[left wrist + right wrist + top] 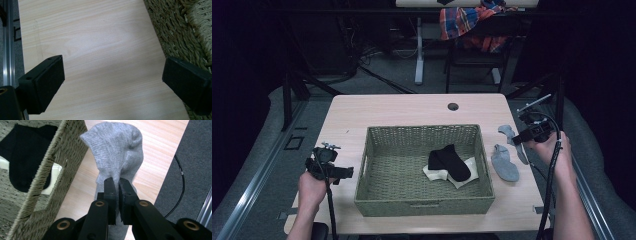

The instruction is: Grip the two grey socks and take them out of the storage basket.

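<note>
Grey sock (117,150) hangs pinched between the right gripper's (117,185) clenched jaws, just off the basket's (424,205) 3 o'clock wall, above the worktop (412,107). A second grey sock (504,162) lies flat beside that wall. Inside the basket, a black sock (451,161) rests on a white one (464,172). At 9 o'clock the left gripper (113,75) hovers over bare wood, jaws released and spread wide.

Table (362,115): pale wood grain. Basket (422,205): olive-green woven wicker. Inside it, one black sock (452,161) over a cream-white sock (469,167). Two grey socks (504,162) beside the basket. Both tools (118,185): black. Cloth on the chair (464,20) behind: orange, red and blue plaid.
</note>
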Action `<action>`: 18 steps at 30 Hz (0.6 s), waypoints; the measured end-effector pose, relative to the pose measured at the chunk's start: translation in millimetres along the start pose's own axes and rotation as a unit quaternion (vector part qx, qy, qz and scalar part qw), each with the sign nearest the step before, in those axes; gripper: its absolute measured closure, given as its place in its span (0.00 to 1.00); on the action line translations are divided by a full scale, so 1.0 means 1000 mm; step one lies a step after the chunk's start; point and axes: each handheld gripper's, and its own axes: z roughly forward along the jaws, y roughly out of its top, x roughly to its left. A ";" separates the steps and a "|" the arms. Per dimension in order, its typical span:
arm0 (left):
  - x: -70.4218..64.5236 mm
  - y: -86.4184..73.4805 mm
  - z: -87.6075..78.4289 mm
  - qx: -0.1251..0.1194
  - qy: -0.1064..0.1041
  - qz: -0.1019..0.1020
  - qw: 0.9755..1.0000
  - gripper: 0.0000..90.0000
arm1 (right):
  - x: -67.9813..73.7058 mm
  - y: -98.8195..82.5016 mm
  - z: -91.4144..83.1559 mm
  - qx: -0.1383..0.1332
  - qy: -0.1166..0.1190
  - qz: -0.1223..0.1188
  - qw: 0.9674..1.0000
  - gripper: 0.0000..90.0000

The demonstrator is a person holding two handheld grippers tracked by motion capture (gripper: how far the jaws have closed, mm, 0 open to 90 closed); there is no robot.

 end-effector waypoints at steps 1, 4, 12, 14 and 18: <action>0.000 0.000 0.000 0.000 0.000 0.000 1.000 0.05 | 0.000 0.000 0.000 0.000 0.000 0.000 1.000 0.96; 0.000 0.000 0.000 0.000 0.000 0.000 1.000 0.05 | -0.001 0.000 0.006 0.005 -0.002 0.001 1.000 0.96; 0.000 0.000 0.000 -0.001 0.000 0.000 1.000 0.05 | -0.004 -0.001 0.017 0.013 0.002 0.001 1.000 0.96; 0.000 0.000 0.000 0.000 0.000 0.001 1.000 0.05 | -0.006 -0.002 0.025 0.021 0.000 0.004 1.000 0.96; 0.000 0.000 0.000 0.000 0.000 0.001 1.000 0.05 | -0.006 -0.002 0.031 0.026 0.000 0.003 1.000 0.96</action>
